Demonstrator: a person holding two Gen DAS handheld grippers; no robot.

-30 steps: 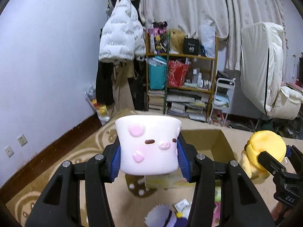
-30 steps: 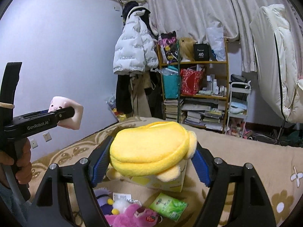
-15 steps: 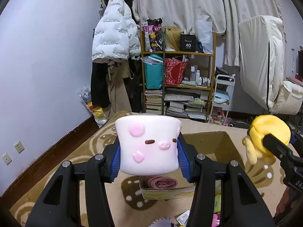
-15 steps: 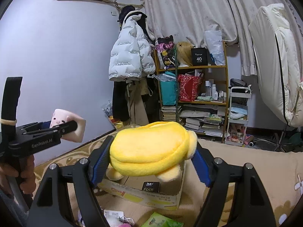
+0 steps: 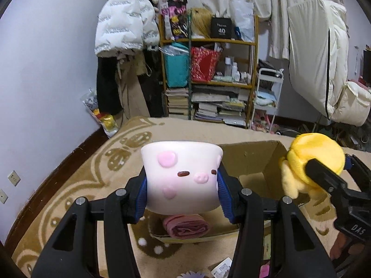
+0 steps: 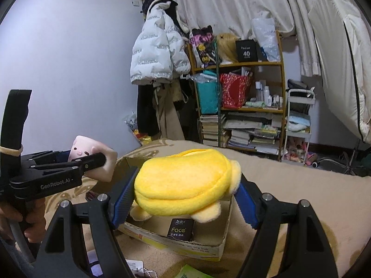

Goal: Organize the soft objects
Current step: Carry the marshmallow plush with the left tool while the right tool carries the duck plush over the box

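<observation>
My left gripper [image 5: 182, 192] is shut on a white and pink squishy pig cube [image 5: 182, 176], its blue pads pressed into both sides. The right gripper [image 6: 183, 192] is shut on a yellow plush toy [image 6: 183, 180]. Both toys hang over an open cardboard box [image 5: 252, 159] on the patterned bed cover. In the left wrist view the yellow plush [image 5: 313, 159] shows at the right, over the box's right wall. The right wrist view has the pig cube [image 6: 92, 155] at the left, over the box's [image 6: 176, 241] left edge. A rolled pink cloth [image 5: 186, 227] and a dark Face packet [image 6: 180, 229] lie inside the box.
Small toys and packets lie on the cover in front of the box [image 5: 222, 268], among them a green packet [image 6: 192, 273]. A person's hand [image 6: 25, 217] holds the left gripper's handle. A cluttered wooden shelf [image 5: 208, 69] and a hanging white jacket [image 5: 125, 20] stand behind the bed.
Both grippers have moved forward and down towards the cardboard box with their toys still held. The box now lies directly under them and its inside shows.
</observation>
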